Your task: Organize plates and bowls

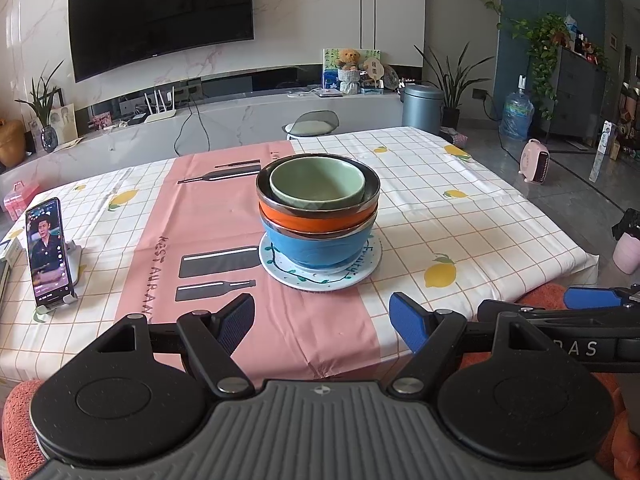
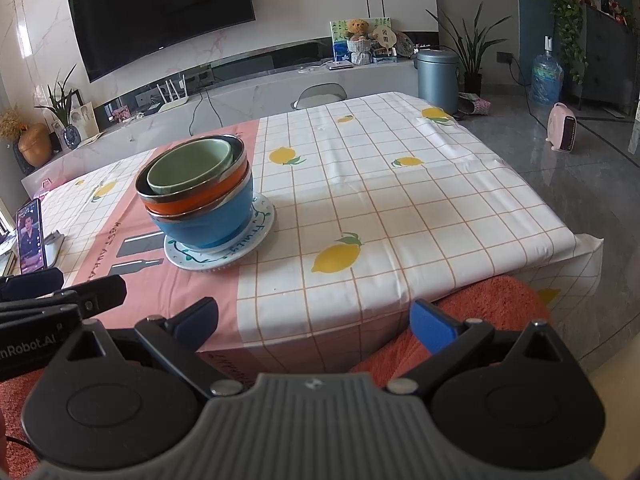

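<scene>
1. Left wrist view: the left gripper (image 1: 322, 318) hovers over the near edge of the table (image 1: 500, 232), its blue-padded fingers (image 1: 406, 320) spread wide apart with nothing between them.
2. A stack of dishes stands near the middle of the table, on the seam where the pink strip of the cloth meets the white checked part. A white plate (image 1: 320, 276) with a leafy border lies flat on the cloth.
3. On the plate sits a blue bowl (image 1: 316, 250), upright. An orange bowl (image 1: 316, 222) with a silvery rim nests in it, and a small green bowl (image 1: 318, 186) sits inside the orange one, against its far wall.
4. A phone (image 1: 47, 250) leans on a stand near the left edge, screen lit.
5. The right gripper (image 1: 560, 312) shows at the right, off the near right corner; from here its jaws are mostly cut off and I cannot tell how they stand.
6. Right wrist view: the right gripper (image 2: 314, 318) is held at the near edge, fingers (image 2: 434, 328) wide apart and empty, over an orange-red fabric (image 2: 492, 300) below the table edge.
7. The plate (image 2: 224, 254), blue bowl (image 2: 208, 226), orange bowl (image 2: 192, 200) and green bowl (image 2: 190, 166) appear left of centre, well apart from both grippers; the stack looks slightly tilted, perhaps only from the lens.
8. The phone (image 2: 30, 236) stands at the far left, and part of the left gripper (image 2: 60, 300) shows just beside it.
</scene>
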Motion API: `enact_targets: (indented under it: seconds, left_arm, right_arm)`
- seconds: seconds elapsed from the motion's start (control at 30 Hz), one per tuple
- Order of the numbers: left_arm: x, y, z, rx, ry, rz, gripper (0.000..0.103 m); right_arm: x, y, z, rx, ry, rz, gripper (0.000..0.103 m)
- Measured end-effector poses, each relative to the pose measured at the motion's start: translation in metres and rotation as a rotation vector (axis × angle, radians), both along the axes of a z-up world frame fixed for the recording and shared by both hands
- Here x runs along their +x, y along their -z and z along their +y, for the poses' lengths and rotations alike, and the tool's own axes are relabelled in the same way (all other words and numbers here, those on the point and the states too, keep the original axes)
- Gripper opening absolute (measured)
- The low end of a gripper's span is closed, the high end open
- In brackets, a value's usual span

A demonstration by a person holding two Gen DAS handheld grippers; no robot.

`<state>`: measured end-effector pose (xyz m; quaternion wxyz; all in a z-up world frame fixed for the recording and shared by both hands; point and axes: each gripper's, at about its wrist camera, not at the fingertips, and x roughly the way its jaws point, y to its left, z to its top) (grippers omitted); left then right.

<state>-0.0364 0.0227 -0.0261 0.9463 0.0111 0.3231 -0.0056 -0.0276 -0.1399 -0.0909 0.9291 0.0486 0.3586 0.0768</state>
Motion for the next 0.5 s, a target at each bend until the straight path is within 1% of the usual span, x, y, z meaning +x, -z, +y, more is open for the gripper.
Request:
enact_targets:
  seconds: [0.5]
  left_arm:
    - [-0.0012, -0.0025, -0.0034, 0.006, 0.011, -0.007, 0.09]
  right_arm:
    - [-0.0001, 0.0006, -0.0006, 0.002, 0.002, 0.0, 0.1]
